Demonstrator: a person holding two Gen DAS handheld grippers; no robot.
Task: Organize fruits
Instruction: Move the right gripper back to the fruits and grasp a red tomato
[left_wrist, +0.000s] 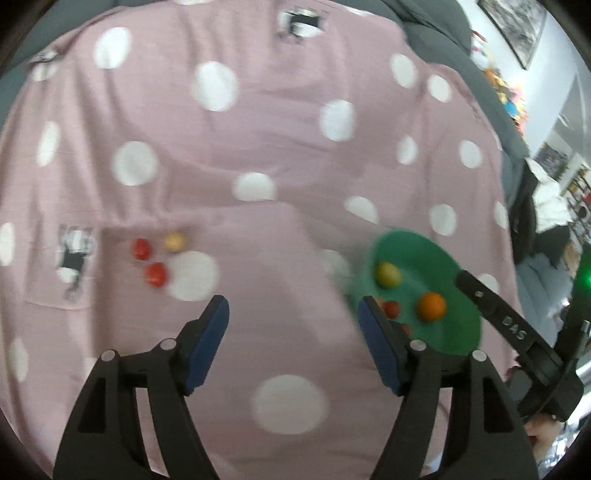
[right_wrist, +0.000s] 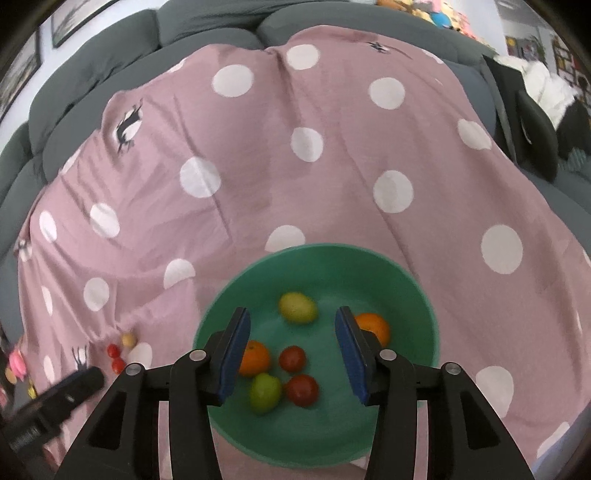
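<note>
A green bowl (right_wrist: 406, 295) sits on the pink dotted cloth and holds several fruits: two oranges (right_wrist: 375, 326), two red tomatoes (right_wrist: 292, 358) and two yellow-green fruits (right_wrist: 297, 307). My right gripper (right_wrist: 292, 350) is open and empty just above the bowl. My left gripper (left_wrist: 293, 325) is open and empty over bare cloth, left of the bowl (left_wrist: 450, 317). Two red tomatoes (left_wrist: 142, 248) and a small yellow fruit (left_wrist: 174, 241) lie loose on the cloth to its far left; they also show in the right wrist view (right_wrist: 118, 356).
The pink dotted cloth (right_wrist: 258, 184) covers a grey sofa (right_wrist: 92, 74). The right gripper's body (left_wrist: 517, 332) reaches over the bowl's right side in the left wrist view. The left gripper's finger (right_wrist: 70, 387) shows at the lower left of the right wrist view.
</note>
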